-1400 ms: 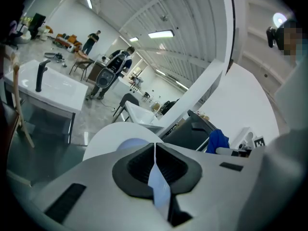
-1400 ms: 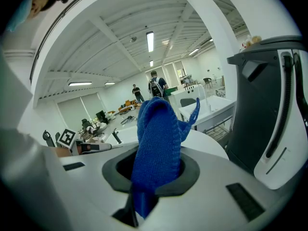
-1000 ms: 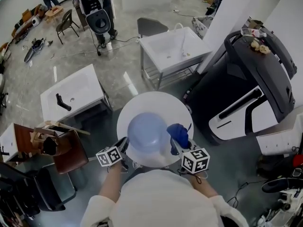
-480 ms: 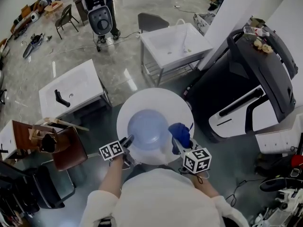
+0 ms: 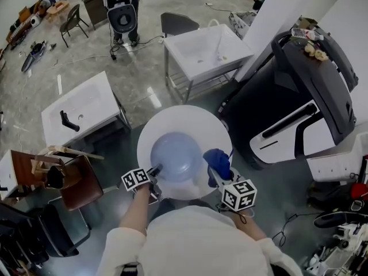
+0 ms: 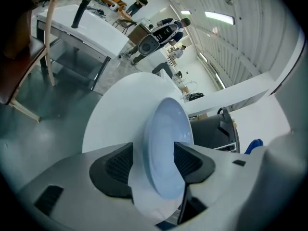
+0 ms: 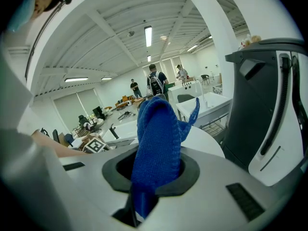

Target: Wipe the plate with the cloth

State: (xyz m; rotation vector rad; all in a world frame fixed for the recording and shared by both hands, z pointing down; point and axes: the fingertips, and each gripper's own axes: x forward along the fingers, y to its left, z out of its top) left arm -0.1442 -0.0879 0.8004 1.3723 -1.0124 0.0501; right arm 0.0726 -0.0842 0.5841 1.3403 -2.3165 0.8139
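Plate (image 5: 177, 156) lies flat on the round table (image 5: 172, 119). Left gripper (image 5: 155, 170) is at the plate's near-left rim, its fingers (image 6: 118, 163) opening wide with the rim between them, unpressed. Right gripper (image 5: 215, 176), its fingers clamped on the cloth (image 5: 217, 161), sits just beside the plate's right rim and is likely the wiping hand.

Steep overhead; two close-ups; common table (image 5: 185, 121)

A round white table (image 5: 190, 119) is standing on the glossy grey floor (image 5: 138, 85) and is carrying a pale blue plate (image 5: 175, 154), which is lying flat on the tabletop's nearer half, wholly inside the table's rim.
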